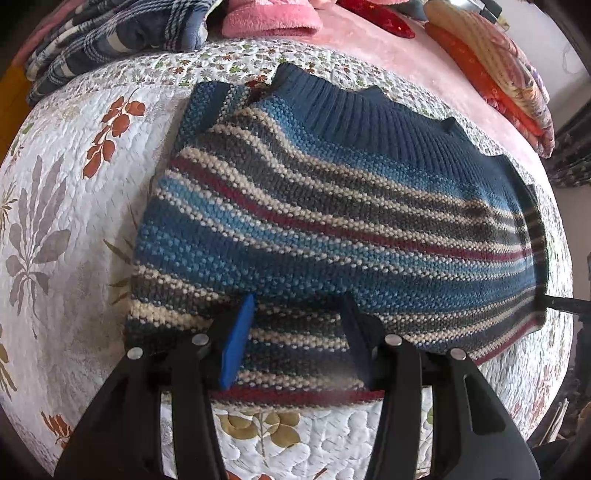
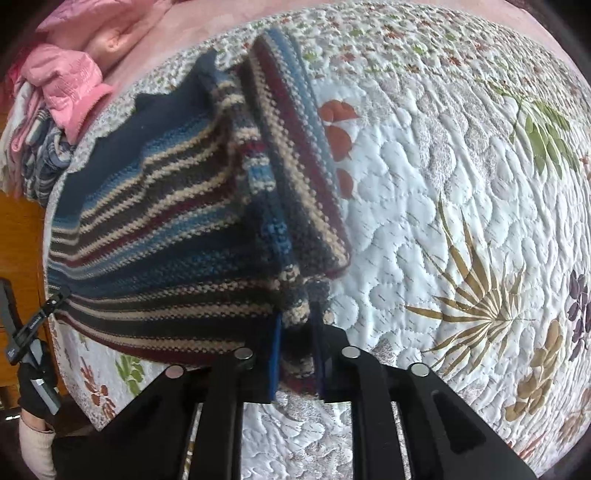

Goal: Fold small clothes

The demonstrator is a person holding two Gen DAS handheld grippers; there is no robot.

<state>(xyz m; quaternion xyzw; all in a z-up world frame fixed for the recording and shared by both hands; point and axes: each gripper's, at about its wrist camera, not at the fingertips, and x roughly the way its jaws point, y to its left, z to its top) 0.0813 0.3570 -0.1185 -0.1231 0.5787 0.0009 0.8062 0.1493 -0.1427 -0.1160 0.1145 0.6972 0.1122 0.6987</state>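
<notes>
The striped sweater (image 1: 332,221) lay on the bed's quilt (image 1: 74,221), right hand-held gripper (image 2: 297,354) clamped on its bunched corner, left hand-held gripper (image 1: 299,339) agape above the hem; thick knit might slip, spoiling the fold.

A coarse, matt knit is seen in the striped blue, cream and maroon woollen sweater (image 1: 332,221) — pebbled stitches in the body, ribbed at the navy band. The white floral quilted bedspread (image 1: 74,221) is shown as soft cotton-like cloth, puckered by its stitching. The black plastic arms of the left gripper (image 1: 295,325) are rendered smooth and matt, with shiny metal rivets; the blue fingers (image 1: 236,343) look rubbery. The same finish is seen on the right gripper (image 2: 297,332). A fleecy pink cloth (image 1: 269,18) appears plush — slightly fuzzy.
</notes>
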